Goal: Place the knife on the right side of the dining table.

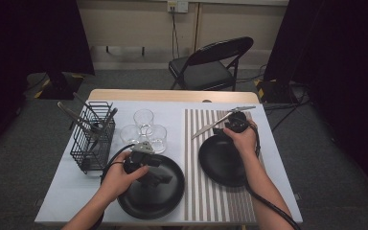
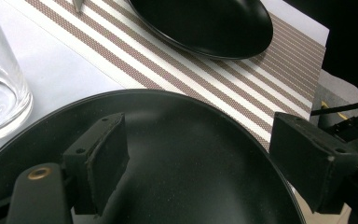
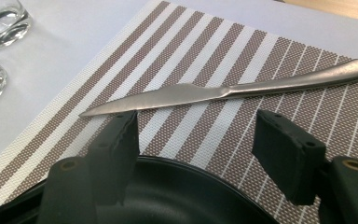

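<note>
A silver knife (image 3: 223,93) lies flat on the brown-striped placemat (image 3: 205,51), blade to the left; in the high view the knife (image 1: 219,122) rests at the mat's far end. Just short of it my right gripper (image 3: 200,149) hangs open over the far rim of a black plate (image 3: 177,205), with nothing between the pads. That plate (image 1: 220,163) sits on the placemat (image 1: 196,191). My left gripper (image 2: 200,163) is open too, low above a second black plate (image 2: 191,140) on the white cloth; in the high view the left gripper (image 1: 155,178) is over this plate (image 1: 151,196).
Three clear glasses (image 1: 144,130) stand in a cluster at mid table. A black wire basket (image 1: 93,136) with utensils stands at the left. A folding chair (image 1: 211,64) is beyond the table's far edge. One glass (image 2: 0,88) is close beside the left plate.
</note>
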Tool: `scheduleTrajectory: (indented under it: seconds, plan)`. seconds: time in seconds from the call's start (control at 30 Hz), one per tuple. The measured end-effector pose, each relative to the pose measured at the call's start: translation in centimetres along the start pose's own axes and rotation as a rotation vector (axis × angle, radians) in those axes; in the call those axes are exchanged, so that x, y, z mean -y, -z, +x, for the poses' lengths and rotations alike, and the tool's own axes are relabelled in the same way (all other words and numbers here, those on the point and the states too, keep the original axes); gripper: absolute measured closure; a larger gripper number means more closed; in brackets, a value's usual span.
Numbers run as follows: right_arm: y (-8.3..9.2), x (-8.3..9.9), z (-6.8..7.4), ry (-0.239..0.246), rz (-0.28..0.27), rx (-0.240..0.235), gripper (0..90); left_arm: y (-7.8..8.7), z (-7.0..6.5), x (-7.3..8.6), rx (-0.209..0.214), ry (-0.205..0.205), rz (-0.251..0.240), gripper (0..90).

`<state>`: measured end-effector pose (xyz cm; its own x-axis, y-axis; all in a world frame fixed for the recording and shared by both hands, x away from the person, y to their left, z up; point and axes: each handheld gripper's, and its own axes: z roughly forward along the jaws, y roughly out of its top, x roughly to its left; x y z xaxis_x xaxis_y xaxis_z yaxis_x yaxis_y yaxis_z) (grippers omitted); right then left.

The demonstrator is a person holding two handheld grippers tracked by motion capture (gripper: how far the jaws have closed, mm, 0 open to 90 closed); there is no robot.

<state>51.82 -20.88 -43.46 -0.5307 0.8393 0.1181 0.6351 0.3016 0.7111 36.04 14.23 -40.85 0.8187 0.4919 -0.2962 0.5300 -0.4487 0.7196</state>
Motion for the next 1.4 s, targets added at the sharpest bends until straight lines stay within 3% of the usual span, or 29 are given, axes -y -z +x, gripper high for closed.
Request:
scheduleTrajectory:
  seconds: [0.33,0.83,1.4]
  plan:
    - [-1.0,-0.6,-0.7,-0.004,0.01,0.008,37.5,0.3,0.1,0.5,-0.009,0.002,0.004,19.1]
    - [-2.9,-1.9,-1.3,0.044,0.02,0.024,42.6,0.8,0.4,1.3,-0.017,0.012,0.007,19.1]
    - [-4.8,-3.4,-1.1,0.063,0.033,0.025,50.3,1.4,0.5,1.5,-0.015,0.018,-0.005,19.1]
